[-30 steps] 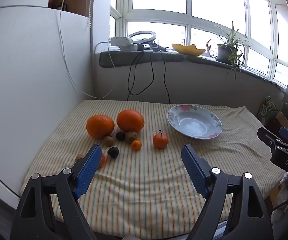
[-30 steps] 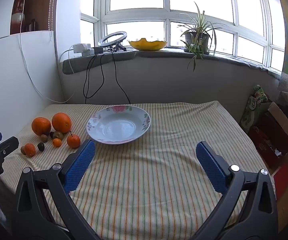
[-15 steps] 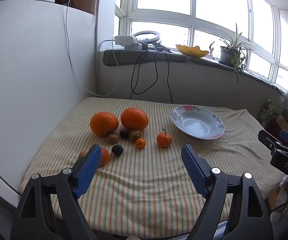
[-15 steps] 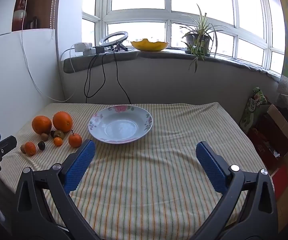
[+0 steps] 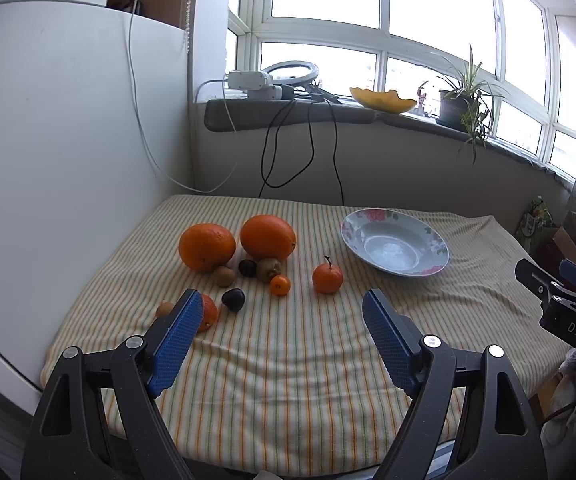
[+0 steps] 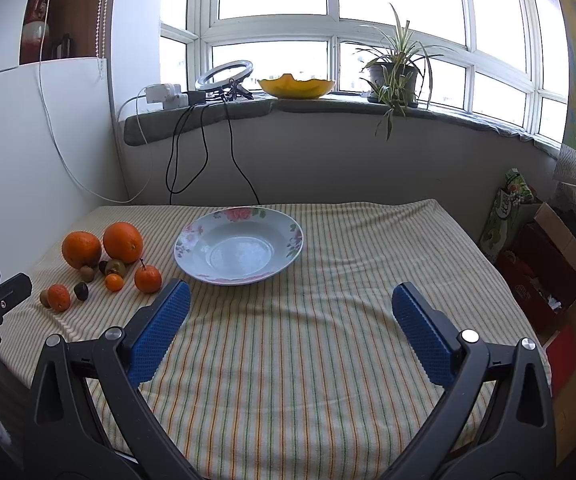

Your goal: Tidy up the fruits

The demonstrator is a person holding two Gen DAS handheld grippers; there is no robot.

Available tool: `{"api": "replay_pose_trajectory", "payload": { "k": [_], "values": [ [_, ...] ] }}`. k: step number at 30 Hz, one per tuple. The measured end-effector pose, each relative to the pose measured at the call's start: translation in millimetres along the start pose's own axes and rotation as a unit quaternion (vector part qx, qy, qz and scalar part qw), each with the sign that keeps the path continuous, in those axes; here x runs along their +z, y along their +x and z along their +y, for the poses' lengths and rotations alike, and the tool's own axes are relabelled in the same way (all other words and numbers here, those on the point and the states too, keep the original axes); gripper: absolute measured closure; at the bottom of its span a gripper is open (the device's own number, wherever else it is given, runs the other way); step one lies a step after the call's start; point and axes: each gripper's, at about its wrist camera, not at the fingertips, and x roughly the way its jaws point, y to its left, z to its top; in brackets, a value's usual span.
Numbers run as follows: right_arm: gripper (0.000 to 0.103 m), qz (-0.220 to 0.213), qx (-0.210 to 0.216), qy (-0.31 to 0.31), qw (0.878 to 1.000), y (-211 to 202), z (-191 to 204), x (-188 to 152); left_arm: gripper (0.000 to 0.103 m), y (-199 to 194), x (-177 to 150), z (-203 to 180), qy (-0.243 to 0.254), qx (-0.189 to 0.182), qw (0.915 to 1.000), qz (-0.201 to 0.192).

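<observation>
Left claw [image 5: 282, 322] and right claw [image 6: 289, 316] — both spread wide, empty.

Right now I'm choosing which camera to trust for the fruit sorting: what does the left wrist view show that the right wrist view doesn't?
Only the left wrist view shows the open left tongs in full, aimed at the fruit, with the small orange fruit partly behind a blue pad.

Only the right wrist view shows the open right tongs in full, the cardboard boxes beside the table, and the striped cloth's bare right side.

Both show the two big oranges, the stemmed mandarin, the empty floral plate and the potted plant.
</observation>
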Motion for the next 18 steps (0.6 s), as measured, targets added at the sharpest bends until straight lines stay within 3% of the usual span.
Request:
{"api": "replay_pose_trajectory", "payload": {
  "k": [18],
  "values": [
    [0.0, -0.001, -0.001, -0.002, 1.0, -1.0, 1.5, 0.3, 0.021, -0.6, -1.4, -0.5, -0.001, 0.001, 1.0, -0.004]
  ]
}}
